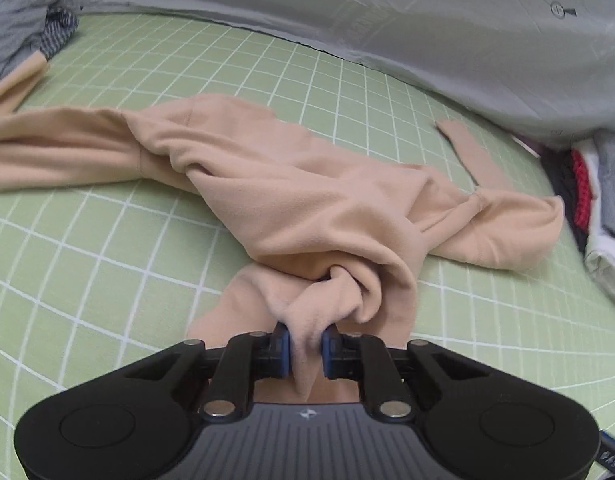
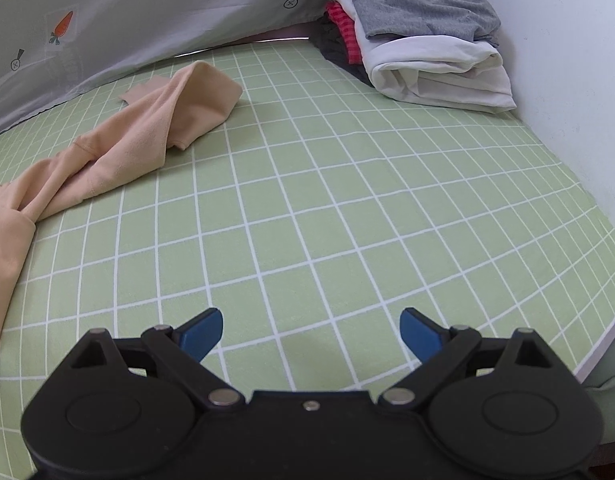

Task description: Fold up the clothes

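A beige long-sleeved top (image 1: 275, 184) lies crumpled across the green checked sheet (image 1: 87, 280). My left gripper (image 1: 305, 344) is shut on a bunched fold of its near edge, the cloth pinched between the blue pads. One sleeve stretches left, another runs right. In the right wrist view the same beige top (image 2: 119, 136) lies at the left, with a sleeve reaching toward the back. My right gripper (image 2: 311, 332) is open and empty, low over bare sheet (image 2: 347, 200), well apart from the top.
A pile of folded clothes (image 2: 423, 44), grey, white and red, sits at the back right by the white wall (image 2: 567, 80); it also shows in the left wrist view (image 1: 595, 208). A grey carrot-print quilt (image 1: 387, 20) runs along the back. Striped cloth (image 1: 55, 32) lies far left.
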`<state>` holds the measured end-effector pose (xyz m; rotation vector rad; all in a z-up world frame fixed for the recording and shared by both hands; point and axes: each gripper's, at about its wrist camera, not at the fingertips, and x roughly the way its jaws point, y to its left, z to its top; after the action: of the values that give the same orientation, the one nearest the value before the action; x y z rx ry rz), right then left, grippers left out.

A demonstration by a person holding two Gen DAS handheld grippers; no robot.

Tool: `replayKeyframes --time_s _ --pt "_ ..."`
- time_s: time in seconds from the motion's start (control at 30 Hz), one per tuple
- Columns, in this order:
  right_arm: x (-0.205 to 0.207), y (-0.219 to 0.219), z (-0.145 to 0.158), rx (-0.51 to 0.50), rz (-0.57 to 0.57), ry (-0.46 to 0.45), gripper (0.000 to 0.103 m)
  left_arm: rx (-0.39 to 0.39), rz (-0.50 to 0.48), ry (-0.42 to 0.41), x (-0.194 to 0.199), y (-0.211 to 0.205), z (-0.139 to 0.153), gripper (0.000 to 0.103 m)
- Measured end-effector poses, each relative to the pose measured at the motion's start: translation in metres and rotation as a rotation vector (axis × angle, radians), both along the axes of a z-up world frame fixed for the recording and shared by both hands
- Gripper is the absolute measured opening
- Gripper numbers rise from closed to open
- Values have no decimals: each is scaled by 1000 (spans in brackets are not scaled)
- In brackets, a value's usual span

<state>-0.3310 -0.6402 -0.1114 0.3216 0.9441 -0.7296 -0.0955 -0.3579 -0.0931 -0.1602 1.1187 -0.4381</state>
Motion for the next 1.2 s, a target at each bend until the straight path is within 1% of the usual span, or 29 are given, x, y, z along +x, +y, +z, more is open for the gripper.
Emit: replayKeyframes --time_s 0.03,0.07,0.1,0.17,0.2,0.23,0.27,0.3,0.33,0.37,0.4,0.43,0.47,0.5,0.53,0.57,0.63,0.7,0.8,0.87,0.93,1.0,1.1,1.17,1.2 --pt "-1 -1 0 0 -3 1 96 -62 5 27 -2 2 1 14" --pt "-3 -2 0 2 -7 1 96 -144 -2 55 -6 4 3 13" --pt "-4 -3 -1 6 -16 0 96 -236 -5 82 -10 8 5 13" --pt "-4 -4 -2 15 -33 -2 96 -460 2 130 -21 20 9 13" --pt "-2 -3 -2 18 -36 -4 96 -543 22 159 -25 27 9 13" --pt "-1 -2 -2 21 -39 -5 96 -570 72 200 -28 35 4 14" --pt "0 -1 -3 24 -39 -7 96 -566 120 235 -30 43 -1 19" --pt "3 1 -3 26 -33 -8 96 -491 152 247 -30 48 -6 19" --pt "5 3 -3 29 -26 -8 96 -395 163 243 -30 52 -10 21" --pt "8 7 -4 34 -14 -9 96 -313 175 242 -30 56 -13 25" --pt "12 10 -4 39 -2 -9 96 -282 189 249 -31 62 -15 33" --pt "15 14 -4 43 11 -10 96 -299 205 251 -32 69 -15 38" --pt "19 19 -3 45 25 -12 96 -322 222 242 -33 76 -13 48" --pt "22 23 -3 48 38 -16 96 -323 231 222 -35 81 -9 58" --pt "26 28 -1 54 46 -24 96 -295 228 194 -34 84 -3 63" --pt "30 32 0 64 53 -35 96 -249 220 163 -32 87 4 69" --pt "38 42 2 85 69 -60 96 -158 209 111 -29 93 15 71" --pt "47 56 5 107 98 -92 96 -84 210 83 -25 104 19 78" --pt "62 77 9 137 144 -135 96 39 199 51 -19 121 23 80" --pt "75 91 8 135 179 -134 95 123 187 40 -14 133 22 82" --pt "89 104 6 128 199 -132 95 188 174 33 -12 145 21 83" --pt "101 113 3 116 209 -138 95 219 161 29 -9 156 20 83" --pt "120 121 -3 124 217 -140 95 216 158 39 -3 173 21 83" --pt "129 125 -8 148 208 -138 90 219 157 37 2 181 22 83" --pt "134 128 -10 163 201 -137 85 223 156 33 4 185 23 83"
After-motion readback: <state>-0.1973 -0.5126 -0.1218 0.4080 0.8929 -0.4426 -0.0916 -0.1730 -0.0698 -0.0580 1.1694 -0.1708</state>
